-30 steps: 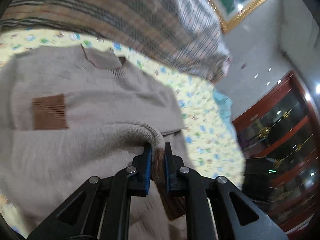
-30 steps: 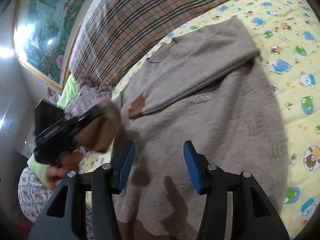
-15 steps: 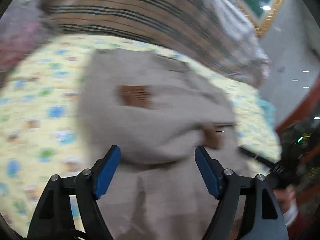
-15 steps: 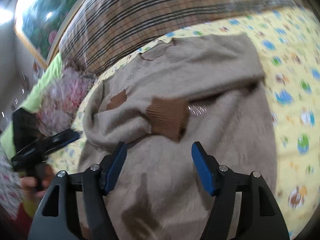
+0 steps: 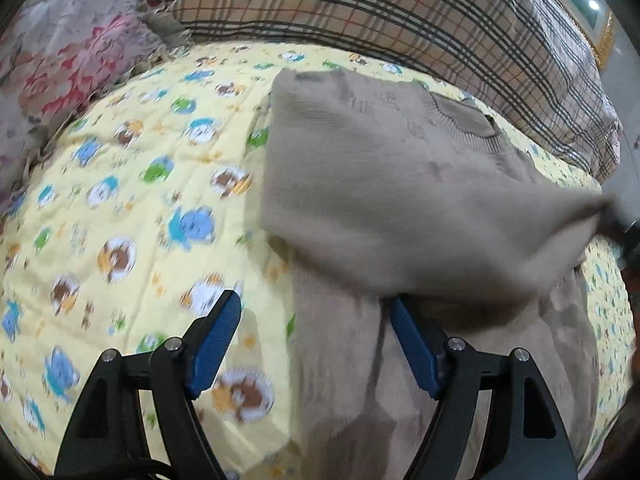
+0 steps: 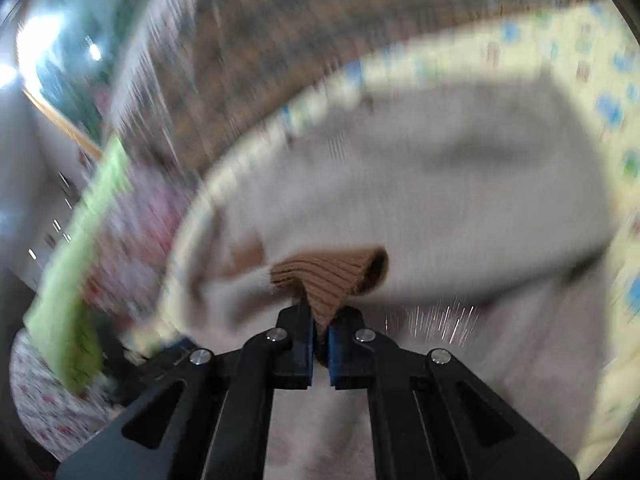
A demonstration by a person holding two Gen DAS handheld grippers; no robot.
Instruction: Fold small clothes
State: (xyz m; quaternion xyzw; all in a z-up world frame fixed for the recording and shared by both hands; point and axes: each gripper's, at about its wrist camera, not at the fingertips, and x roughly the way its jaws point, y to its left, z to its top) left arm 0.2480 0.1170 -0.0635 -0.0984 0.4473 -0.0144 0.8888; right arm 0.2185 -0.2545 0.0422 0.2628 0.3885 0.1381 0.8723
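A beige knitted sweater (image 5: 380, 184) lies on the yellow cartoon bedsheet (image 5: 120, 200), collar toward the plaid pillow. My left gripper (image 5: 314, 304) stands open low over the sweater's left edge, nothing pressed between its blue pads; the right pad sits under a fold of the lifted sleeve. The right wrist view is blurred. There my right gripper (image 6: 320, 320) is shut on the sleeve's brown ribbed cuff (image 6: 332, 272), above the sweater body (image 6: 440, 200). In the left wrist view the sleeve is stretched across to the right edge, where a dark gripper part (image 5: 624, 232) holds it.
A large plaid pillow (image 5: 400, 20) runs along the far side of the bed. Floral bedding (image 5: 60, 48) is bunched at the far left. Green fabric (image 6: 80, 260) and more floral cloth lie left of the sweater. Bare sheet spreads to the sweater's left.
My left gripper let go of the brown cuff, opened and swung left and down over the sweater's edge. My right gripper shut on the cuff and pulled the sleeve across.
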